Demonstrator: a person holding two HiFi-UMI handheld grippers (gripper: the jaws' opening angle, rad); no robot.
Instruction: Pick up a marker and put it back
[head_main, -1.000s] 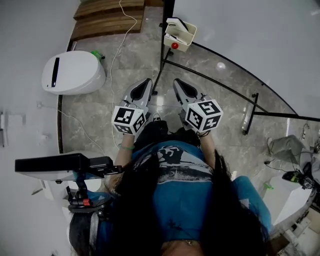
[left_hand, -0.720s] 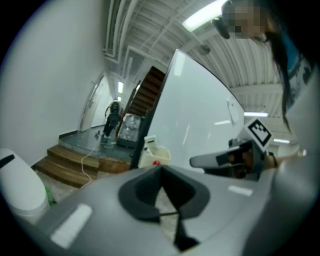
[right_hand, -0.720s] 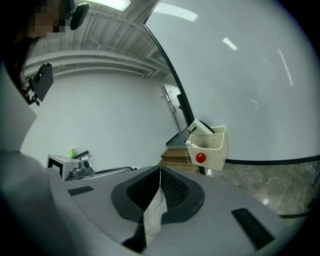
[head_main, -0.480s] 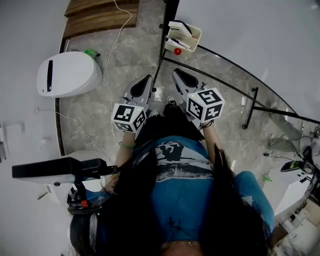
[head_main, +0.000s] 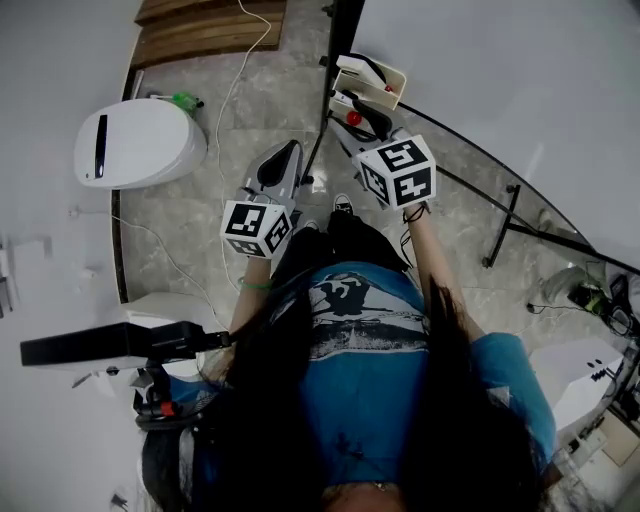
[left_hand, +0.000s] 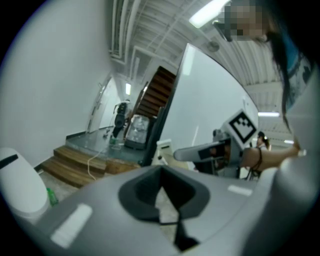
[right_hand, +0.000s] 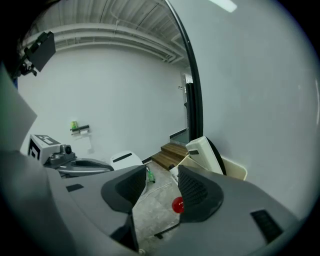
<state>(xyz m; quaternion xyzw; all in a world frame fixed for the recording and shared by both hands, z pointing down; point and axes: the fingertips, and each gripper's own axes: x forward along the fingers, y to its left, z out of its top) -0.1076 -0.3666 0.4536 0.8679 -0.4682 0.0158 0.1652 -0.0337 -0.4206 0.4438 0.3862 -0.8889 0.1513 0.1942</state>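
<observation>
A beige holder (head_main: 385, 75) hangs on the whiteboard frame, with a white eraser (head_main: 360, 62) in it and a red round piece (head_main: 352, 118) just under it. In the right gripper view the holder (right_hand: 235, 172), the eraser (right_hand: 205, 150) and the red piece (right_hand: 177, 204) lie straight ahead. A pale stick end (right_hand: 172, 171), perhaps a marker, shows at the holder's lower left. My right gripper (head_main: 362, 114) (right_hand: 162, 185) is raised close below the holder, its jaws opening with nothing between them. My left gripper (head_main: 283, 162) (left_hand: 161, 176) hangs lower over the floor, shut and empty.
The whiteboard (head_main: 500, 70) fills the upper right, with black stand legs (head_main: 500, 225) on the floor below it. On the marble floor sit a white rounded device (head_main: 140, 145), a green bottle (head_main: 185, 100) and a white cable (head_main: 232, 100). Wooden steps (head_main: 210, 30) lie beyond.
My right gripper has risen and moved forward to the holder, and its jaws have gone from shut to open. The left gripper has stayed about where it was.
</observation>
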